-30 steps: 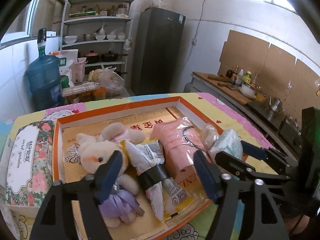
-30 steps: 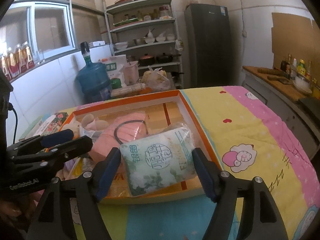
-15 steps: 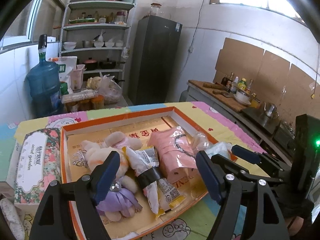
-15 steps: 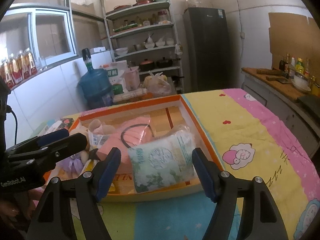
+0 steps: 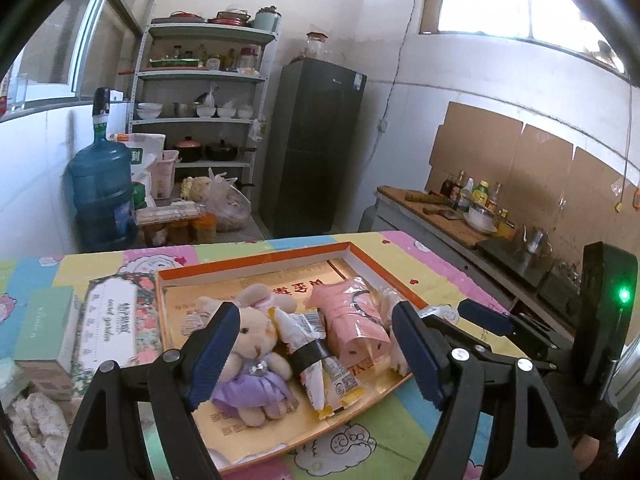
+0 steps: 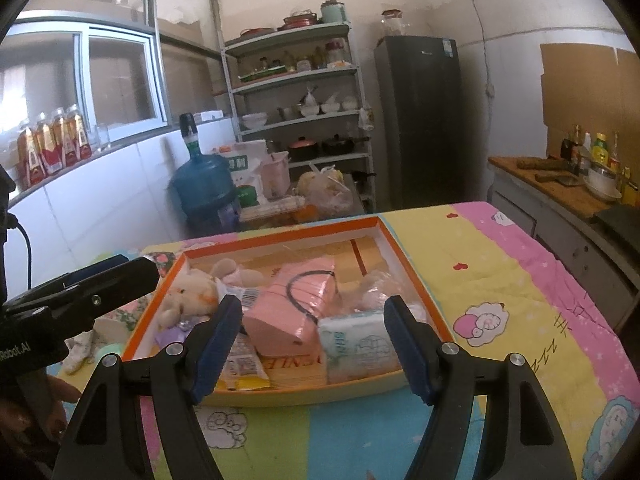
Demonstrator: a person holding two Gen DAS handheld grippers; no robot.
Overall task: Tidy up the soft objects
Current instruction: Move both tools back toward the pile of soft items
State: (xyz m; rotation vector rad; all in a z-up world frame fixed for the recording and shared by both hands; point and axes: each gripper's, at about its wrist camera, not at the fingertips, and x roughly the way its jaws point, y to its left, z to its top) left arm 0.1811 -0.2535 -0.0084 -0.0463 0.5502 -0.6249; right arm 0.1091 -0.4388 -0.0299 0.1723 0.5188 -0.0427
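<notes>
Your left claw (image 5: 314, 354) and right claw (image 6: 312, 344) both gape empty, bunny (image 5: 252, 356) lies head toward the fridge, feet toward you, white tissue pack (image 6: 360, 344) shows clearly only from your right camera.

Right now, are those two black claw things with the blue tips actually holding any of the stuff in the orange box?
No. The left gripper and right gripper both hang open over the orange-rimmed box, gripping nothing.

Centre frame, we see an orange-rimmed tray (image 5: 256, 261) holding a cream bunny (image 5: 252, 354) in a lilac dress and a pink packet (image 5: 354, 320); beneath lies our pastel cartoon-printed tablecloth (image 6: 500, 280).
</notes>
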